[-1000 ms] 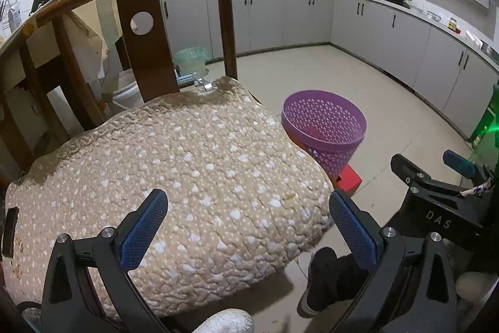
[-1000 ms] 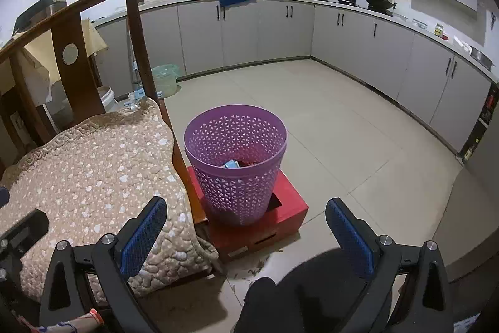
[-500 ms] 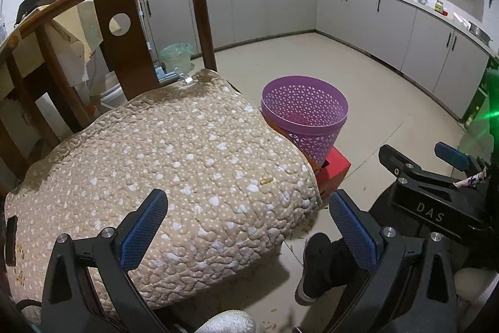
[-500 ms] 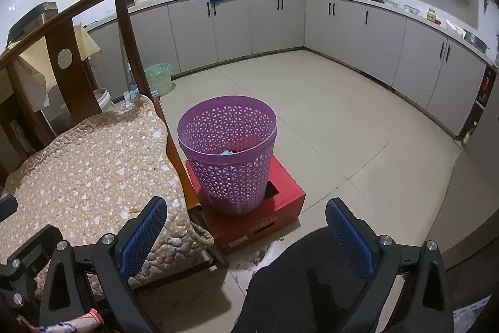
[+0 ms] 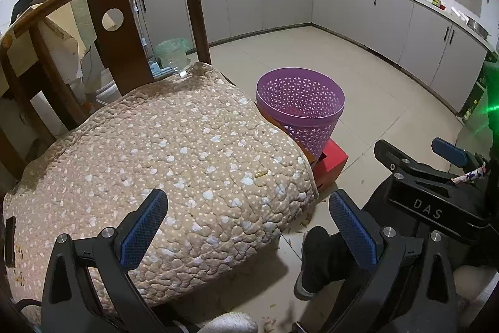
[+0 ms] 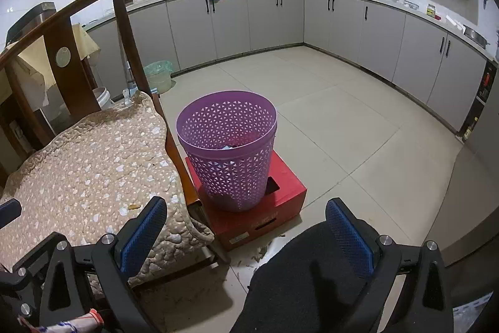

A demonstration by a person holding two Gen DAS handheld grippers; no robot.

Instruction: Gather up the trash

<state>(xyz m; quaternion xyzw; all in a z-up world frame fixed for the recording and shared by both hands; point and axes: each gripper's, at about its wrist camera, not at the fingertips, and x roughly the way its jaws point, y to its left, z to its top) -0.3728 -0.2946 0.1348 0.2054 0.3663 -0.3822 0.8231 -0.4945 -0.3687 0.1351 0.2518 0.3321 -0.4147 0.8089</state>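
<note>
A purple mesh trash basket [image 6: 229,145] stands on a red box [image 6: 259,208] beside a wooden chair with a beige quilted cushion [image 5: 162,164]; it also shows in the left wrist view [image 5: 301,108]. A small yellowish scrap [image 5: 260,174] lies on the cushion near its right edge, also in the right wrist view [image 6: 134,206]. Some paper lies inside the basket. My left gripper [image 5: 246,227] is open and empty over the cushion's front edge. My right gripper [image 6: 246,233] is open and empty, low in front of the basket and red box.
Small scraps litter the floor by the chair's front corner [image 6: 259,252]. Grey kitchen cabinets [image 6: 343,21] line the back and right walls. A person's dark leg and shoe [image 5: 318,258] are below. A green-lined bin [image 6: 159,74] stands behind the chair.
Both grippers have drawn back and risen a little, so the basket and chair look slightly farther off. Both stay open and empty.
</note>
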